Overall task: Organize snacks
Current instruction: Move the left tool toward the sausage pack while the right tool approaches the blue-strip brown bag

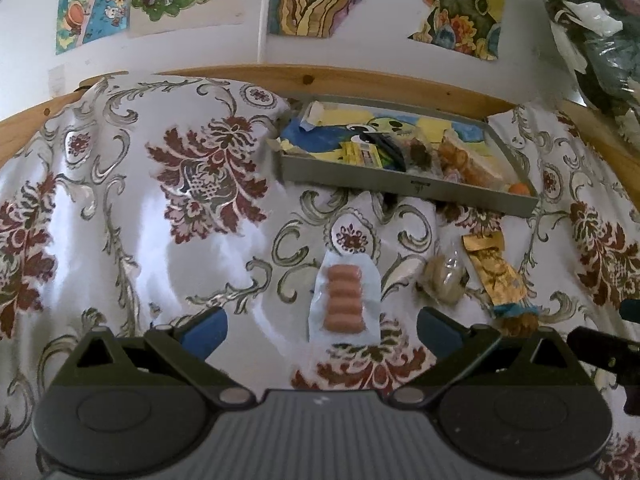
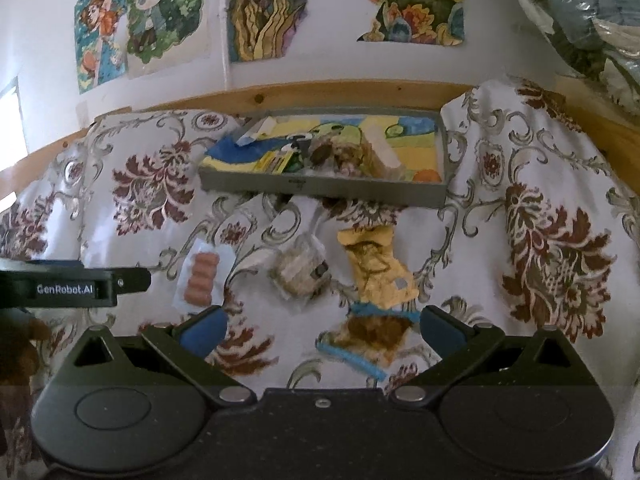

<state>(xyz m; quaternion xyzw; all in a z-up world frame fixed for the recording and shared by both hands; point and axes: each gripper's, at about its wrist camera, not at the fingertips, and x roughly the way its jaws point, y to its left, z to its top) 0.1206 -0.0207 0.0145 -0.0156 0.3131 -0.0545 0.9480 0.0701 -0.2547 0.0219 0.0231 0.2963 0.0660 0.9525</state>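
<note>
Each black claw has blue fingertips and silver rivets.

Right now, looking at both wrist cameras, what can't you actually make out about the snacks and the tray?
- Gold wrapper: print too blurred to read in either view.
- Clear packet: contents unclear in either view, film glare.
- Tray: its snacks overlap, so no count; the near wall hides their bases.
- Sausage pack: label unreadable, too small.

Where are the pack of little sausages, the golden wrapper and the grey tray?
pack of little sausages (image 1: pixel 345 297): left wrist view, on the middle sausage.
golden wrapper (image 2: pixel 376 270): right wrist view, on its crinkled middle.
grey tray (image 2: pixel 320 189): right wrist view, on its front wall.
</note>
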